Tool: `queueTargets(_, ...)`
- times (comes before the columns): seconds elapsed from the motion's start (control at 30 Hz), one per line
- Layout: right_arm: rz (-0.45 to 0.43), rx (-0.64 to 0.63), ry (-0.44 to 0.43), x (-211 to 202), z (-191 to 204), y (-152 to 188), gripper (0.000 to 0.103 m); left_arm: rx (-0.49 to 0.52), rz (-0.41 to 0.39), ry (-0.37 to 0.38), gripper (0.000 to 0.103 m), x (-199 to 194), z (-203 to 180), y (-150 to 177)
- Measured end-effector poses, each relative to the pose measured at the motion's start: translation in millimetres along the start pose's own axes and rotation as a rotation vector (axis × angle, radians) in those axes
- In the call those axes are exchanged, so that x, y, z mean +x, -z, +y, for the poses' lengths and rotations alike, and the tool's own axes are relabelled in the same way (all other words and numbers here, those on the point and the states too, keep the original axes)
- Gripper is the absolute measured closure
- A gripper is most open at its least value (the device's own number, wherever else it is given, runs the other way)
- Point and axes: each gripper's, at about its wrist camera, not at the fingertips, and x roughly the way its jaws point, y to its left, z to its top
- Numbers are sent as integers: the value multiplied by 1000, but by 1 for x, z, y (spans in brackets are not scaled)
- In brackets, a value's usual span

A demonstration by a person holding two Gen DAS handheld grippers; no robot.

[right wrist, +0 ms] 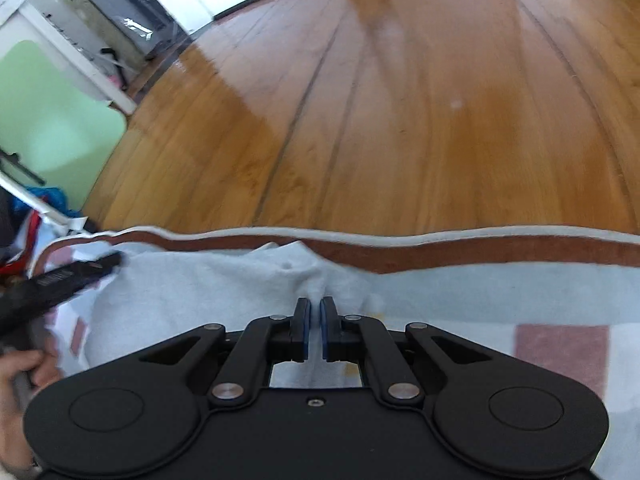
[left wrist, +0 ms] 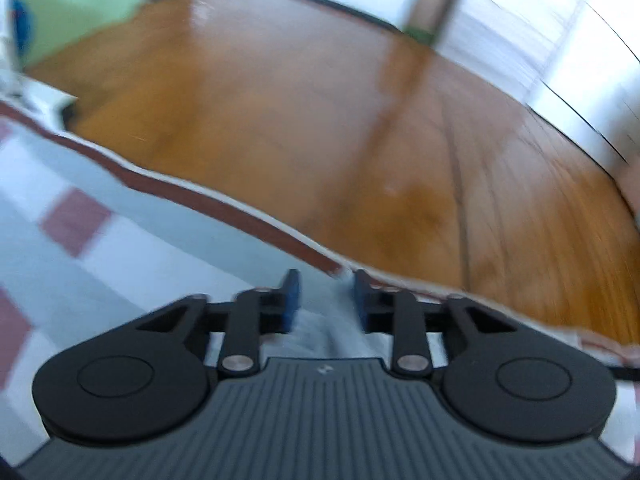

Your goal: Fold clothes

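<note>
A pale blue-grey garment (right wrist: 192,292) lies spread on a checked blanket (right wrist: 520,292) with a brown border. My right gripper (right wrist: 315,312) is shut on a pinched-up fold of the garment, and the cloth rises to a small peak just ahead of its tips. In the blurred left wrist view my left gripper (left wrist: 326,300) has its jaws apart, with a ridge of the garment (left wrist: 328,332) between them and a gap at each pad. The left gripper (right wrist: 114,260) also shows from the side, over the garment's left edge.
The blanket (left wrist: 120,260) ends at a wooden floor (right wrist: 400,120) just beyond the garment. A green panel (right wrist: 48,120) and white furniture stand at the far left. Several coloured clothes (right wrist: 24,216) are piled at the left edge. A hand (right wrist: 24,372) holds the left gripper's handle.
</note>
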Motion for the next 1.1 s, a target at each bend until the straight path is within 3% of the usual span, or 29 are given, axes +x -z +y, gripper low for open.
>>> queueTargets(0.07,-14,-46,70,-3,2,2,96,-42,24,7,61,-9,9,0)
queueTargets(0.17,-40,-35,49,-21,2,8,89,-71,82,42,53,-29,17,14)
queueTargets(0.27,-76,3,-57,-43,9,22,77,-85,84,50,41,-48,27,35)
queueTargets(0.33,-49,23,-144,-49,20,34,76,-81,97,31,37,-55,31,52)
queueTargets(0.4,13,45,-220,-44,36,47,76,-75,137,-39,32,-58,34,68)
queueTargets(0.43,35,32,-226,-39,44,55,76,-97,140,-32,31,-58,39,69)
queueTargets(0.5,75,-61,-184,-22,61,70,70,-121,144,-27,28,-58,48,72)
queueTargets(0.53,89,-121,-123,-13,67,76,70,-88,141,-47,19,-58,47,73)
queueTargets(0.57,97,-183,-56,-8,70,82,74,-39,135,-77,12,-59,44,75)
queueTargets(0.63,87,-273,25,-4,72,90,79,3,132,-101,11,-59,40,79)
queueTargets(0.77,50,-315,127,-22,64,91,67,-124,178,-98,12,-69,54,80)
queueTargets(0.83,36,-257,113,-30,46,81,64,-165,201,-74,15,-81,56,77)
queueTargets(0.93,47,-15,-18,-38,13,68,62,-207,212,90,12,-91,55,73)
queueTargets(1.0,56,142,-113,-40,-4,64,47,-243,256,175,12,-87,52,74)
queueTargets(1.1,65,242,-187,-33,-12,63,40,-294,323,245,12,-74,53,80)
